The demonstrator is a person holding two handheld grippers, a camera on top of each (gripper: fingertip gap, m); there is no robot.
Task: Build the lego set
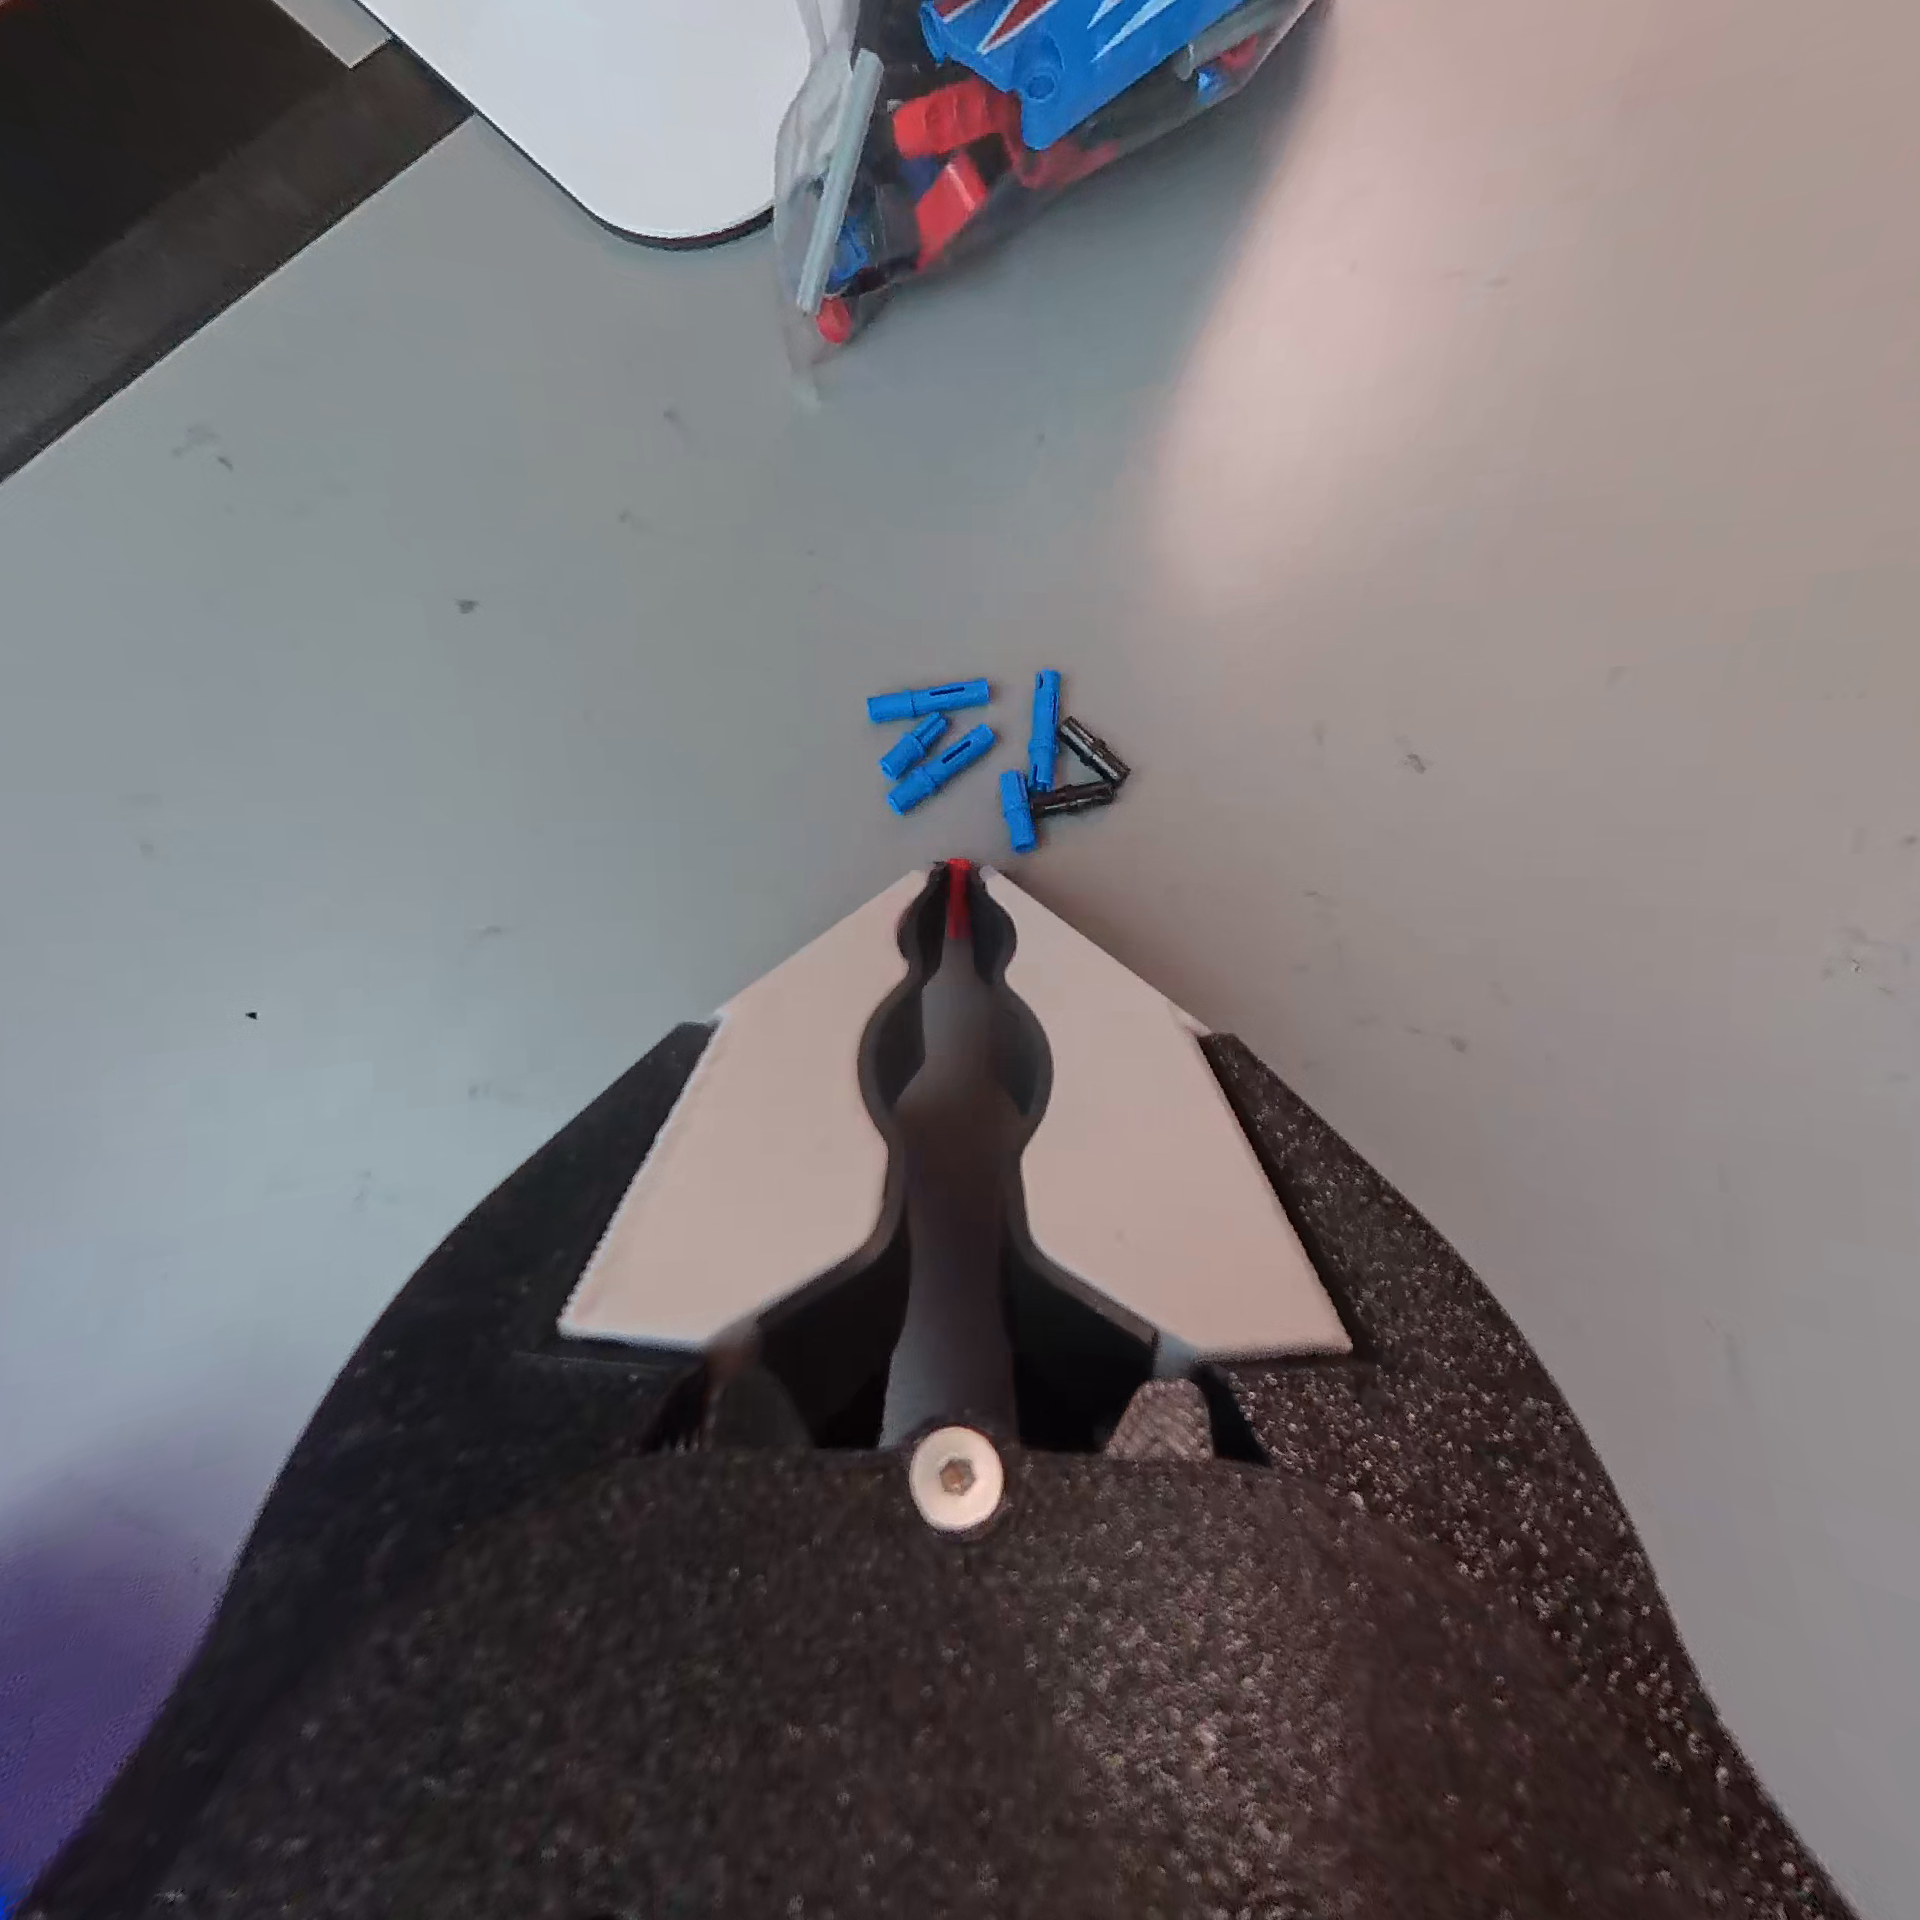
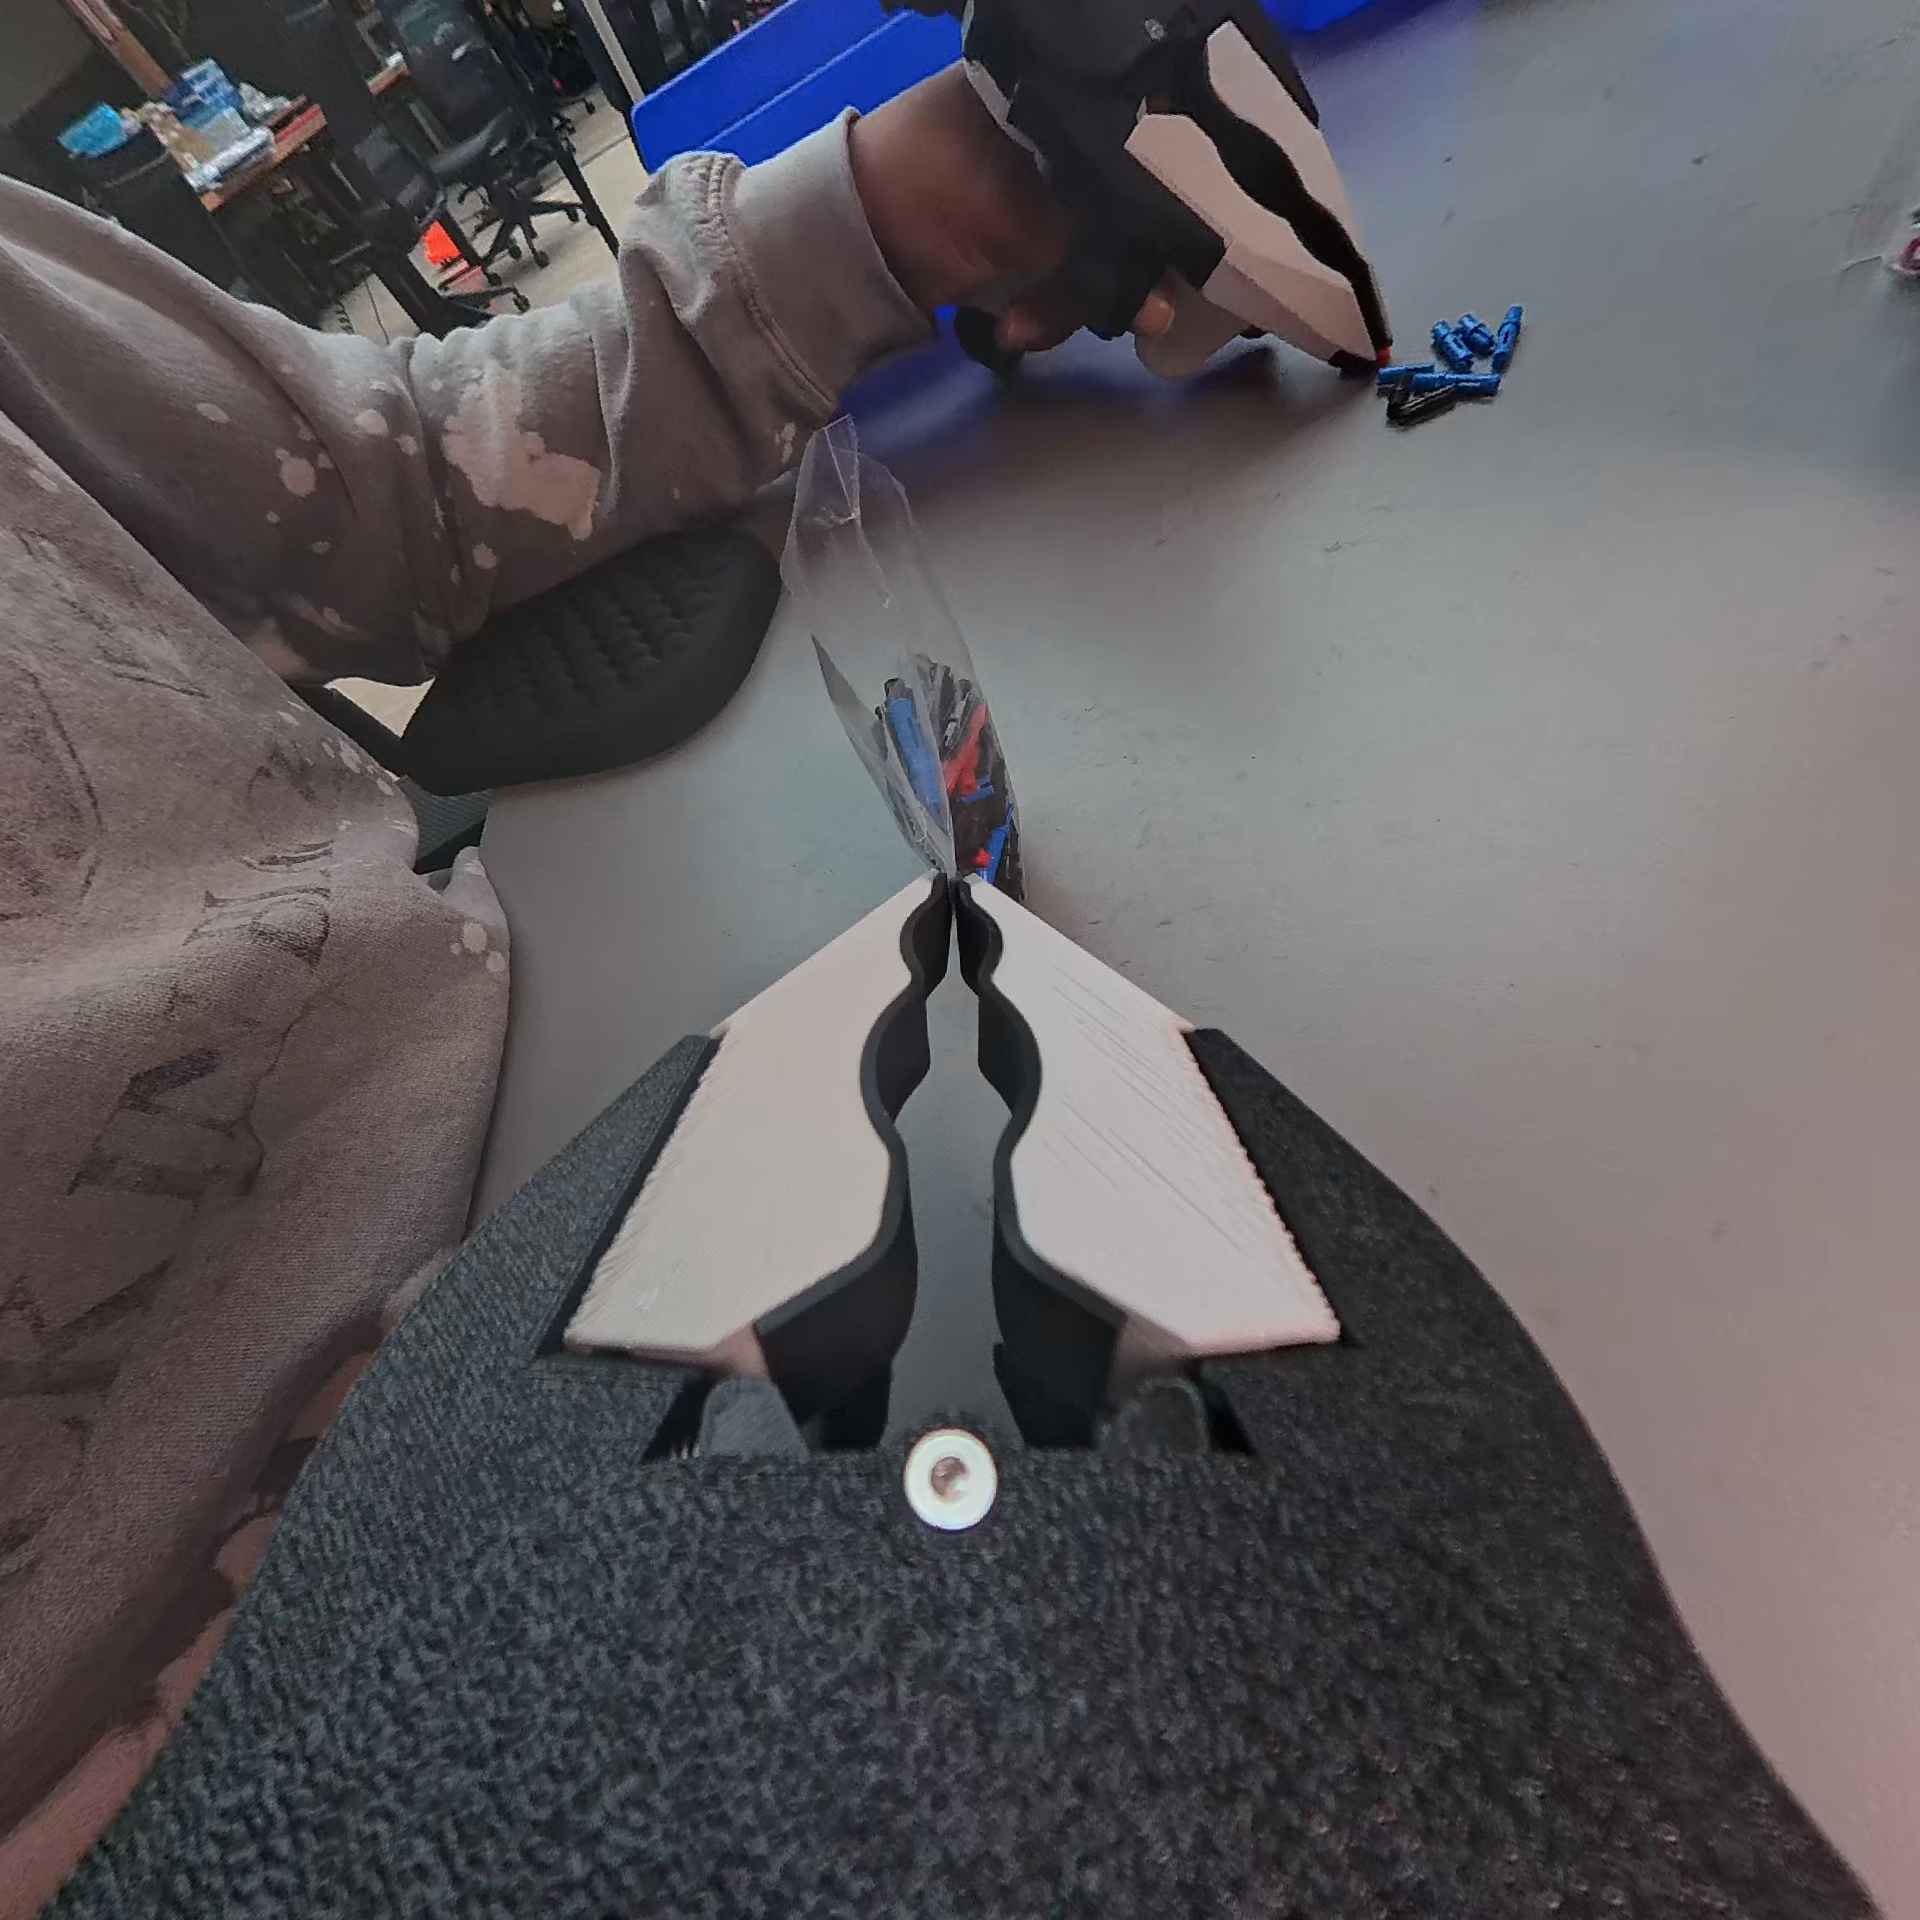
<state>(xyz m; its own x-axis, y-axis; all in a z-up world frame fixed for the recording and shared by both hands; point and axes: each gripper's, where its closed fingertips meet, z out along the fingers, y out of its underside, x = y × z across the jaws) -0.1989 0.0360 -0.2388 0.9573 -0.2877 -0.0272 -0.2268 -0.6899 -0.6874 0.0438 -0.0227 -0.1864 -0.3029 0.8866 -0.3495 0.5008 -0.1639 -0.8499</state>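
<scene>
My left gripper [image 1: 956, 878] is shut on a small red lego piece [image 1: 956, 902] held at its tips, low over the grey table [image 1: 416, 727]. Just beyond the tips lie several blue pins [image 1: 935, 743] and two black pins [image 1: 1091, 769]. My right gripper [image 2: 954, 883] is shut on the corner of a small clear bag [image 2: 935, 748] of blue, red and black pieces, which stands up from its tips. In the right wrist view the left gripper [image 2: 1371, 358] touches down next to the blue pins [image 2: 1455, 353].
A bigger clear bag of blue and red lego parts [image 1: 997, 135] lies at the far side of the table. A white flat object [image 1: 623, 104] sits far left. A person's grey sleeve [image 2: 520, 416] and a black chair armrest [image 2: 592, 665] are at the table's edge.
</scene>
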